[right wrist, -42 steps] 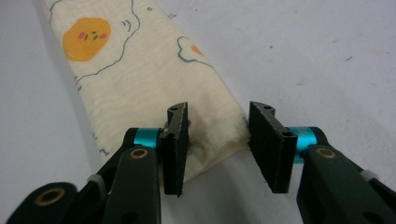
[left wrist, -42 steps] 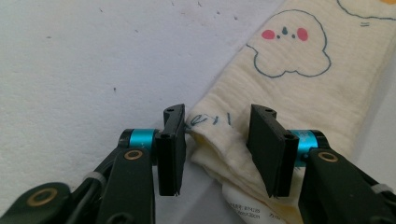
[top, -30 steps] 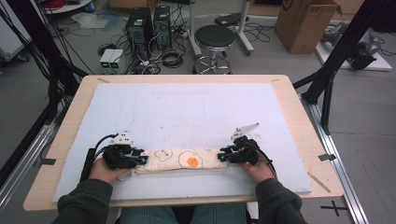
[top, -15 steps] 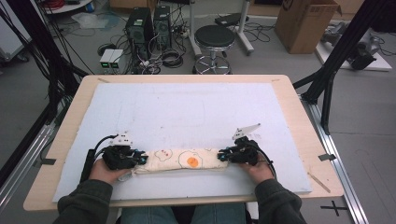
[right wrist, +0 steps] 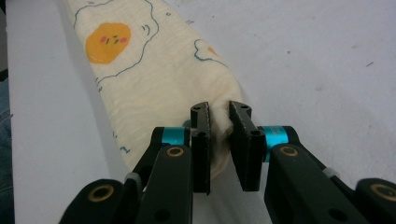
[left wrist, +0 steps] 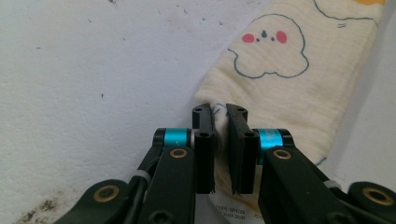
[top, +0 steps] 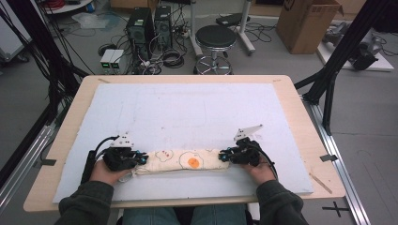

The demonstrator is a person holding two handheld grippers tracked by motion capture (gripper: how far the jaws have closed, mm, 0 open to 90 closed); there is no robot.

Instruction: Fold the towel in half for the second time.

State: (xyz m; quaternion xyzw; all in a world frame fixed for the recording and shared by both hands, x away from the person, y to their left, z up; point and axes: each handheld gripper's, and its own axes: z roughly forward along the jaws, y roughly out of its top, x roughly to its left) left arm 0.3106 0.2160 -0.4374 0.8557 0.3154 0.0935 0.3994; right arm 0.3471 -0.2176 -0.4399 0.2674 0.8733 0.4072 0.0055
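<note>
A folded cream cloth (top: 180, 161) printed with fried eggs lies as a long strip across the front of the white mat. My left gripper (top: 141, 159) holds its left end. In the left gripper view the gripper (left wrist: 220, 114) has just been closing, and the cloth's (left wrist: 280, 84) corner is pinched between the pads. My right gripper (top: 224, 156) is at the right end. In the right gripper view the gripper (right wrist: 220, 112) has also been closing and squeezes a bunched fold of the cloth (right wrist: 154, 79). Both hands rest low on the mat.
The white mat (top: 187, 108) covers most of the wooden table (top: 300, 117). Black frame poles (top: 328, 84) stand at the table's sides. A stool (top: 215, 40), computer towers (top: 148, 28) and a cardboard box (top: 305, 21) sit on the floor beyond the far edge.
</note>
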